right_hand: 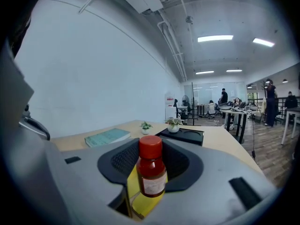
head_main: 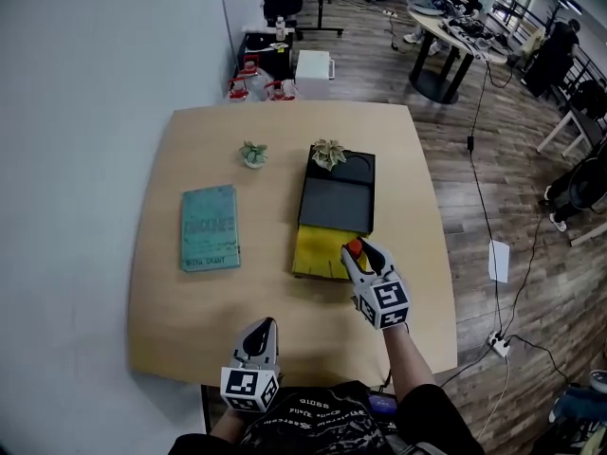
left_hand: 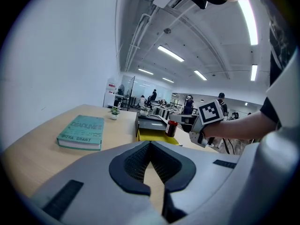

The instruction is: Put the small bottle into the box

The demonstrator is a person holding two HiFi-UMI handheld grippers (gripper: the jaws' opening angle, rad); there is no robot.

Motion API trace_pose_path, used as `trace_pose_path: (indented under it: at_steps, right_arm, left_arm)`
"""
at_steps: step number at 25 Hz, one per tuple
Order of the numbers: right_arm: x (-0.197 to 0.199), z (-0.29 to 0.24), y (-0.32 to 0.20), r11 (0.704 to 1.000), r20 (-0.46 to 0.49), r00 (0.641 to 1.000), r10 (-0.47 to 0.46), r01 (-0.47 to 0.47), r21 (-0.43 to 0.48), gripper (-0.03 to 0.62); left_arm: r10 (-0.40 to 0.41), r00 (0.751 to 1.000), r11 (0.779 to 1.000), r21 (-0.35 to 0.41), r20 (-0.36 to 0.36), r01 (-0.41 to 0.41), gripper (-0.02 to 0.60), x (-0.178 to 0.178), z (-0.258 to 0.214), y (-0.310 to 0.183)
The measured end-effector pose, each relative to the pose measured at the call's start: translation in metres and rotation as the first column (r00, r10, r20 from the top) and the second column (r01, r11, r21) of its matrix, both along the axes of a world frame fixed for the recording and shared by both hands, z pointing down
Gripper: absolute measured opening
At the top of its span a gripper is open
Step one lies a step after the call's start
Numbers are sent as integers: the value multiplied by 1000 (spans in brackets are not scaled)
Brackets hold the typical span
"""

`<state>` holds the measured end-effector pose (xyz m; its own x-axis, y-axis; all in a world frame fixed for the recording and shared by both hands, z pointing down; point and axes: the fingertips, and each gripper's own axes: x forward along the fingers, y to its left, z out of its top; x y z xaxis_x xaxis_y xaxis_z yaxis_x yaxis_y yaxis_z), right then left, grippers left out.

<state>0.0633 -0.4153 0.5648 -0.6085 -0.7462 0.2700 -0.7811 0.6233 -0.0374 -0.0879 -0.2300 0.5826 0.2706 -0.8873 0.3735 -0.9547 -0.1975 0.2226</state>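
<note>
Your right tool (head_main: 360, 251) is clenched on the small bottle (head_main: 355, 246). In the right gripper view the bottle (right_hand: 151, 170) stands upright between the two dark pads, red cap on top and a pale label on its dark body. The pads press its sides.

Take the box (head_main: 313, 254) as your landmark. It lies open on the bench (head_main: 190, 320), with a yellow part nearest you and a flat black part (head_main: 337, 197) beyond it. The bottle is at the near right corner of the yellow part. In the right gripper view, yellow shows directly below the bottle. I cannot tell whether the bottle's base touches the box.

Your left tool (head_main: 263, 325) is nearer to you than the box and to its left, well apart from it, over the near edge of the bench. In the left gripper view its jaws (left_hand: 149, 170) are closed together with nothing between them.

A leafy plant (head_main: 329, 154) sits on the far end of the box's black part. A smaller potted plant (head_main: 253, 154) stands on the bench just left of that far end. A teal book (head_main: 210, 227) lies flat to the left of the box, apart from it.
</note>
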Motion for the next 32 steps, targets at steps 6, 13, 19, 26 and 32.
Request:
trace_pose_path:
  at_steps: [6, 13, 19, 26, 32]
  right_arm:
    - [-2, 13, -23, 1000, 15, 1000, 8, -8, -17, 156]
    - [0, 34, -47, 1000, -61, 998, 9, -10, -16, 156]
    - [-1, 56, -55, 999, -124, 992, -20, 16, -33, 156]
    - [-3, 65, -58, 998, -119, 992, -32, 26, -56, 156]
    - [0, 74, -62, 992, -111, 994, -23, 9, -125, 158]
  left_arm:
    - [6, 1000, 999, -35, 25, -5, 3, -1, 7, -6]
    - [28, 999, 997, -70, 31, -26, 3, 5, 15, -15]
    - [22, 999, 996, -88, 24, -20, 3, 6, 23, -20]
    - [14, 1000, 995, -96, 16, -12, 3, 7, 17, -27]
    - [27, 999, 995, -93, 44, -23, 3, 8, 25, -24]
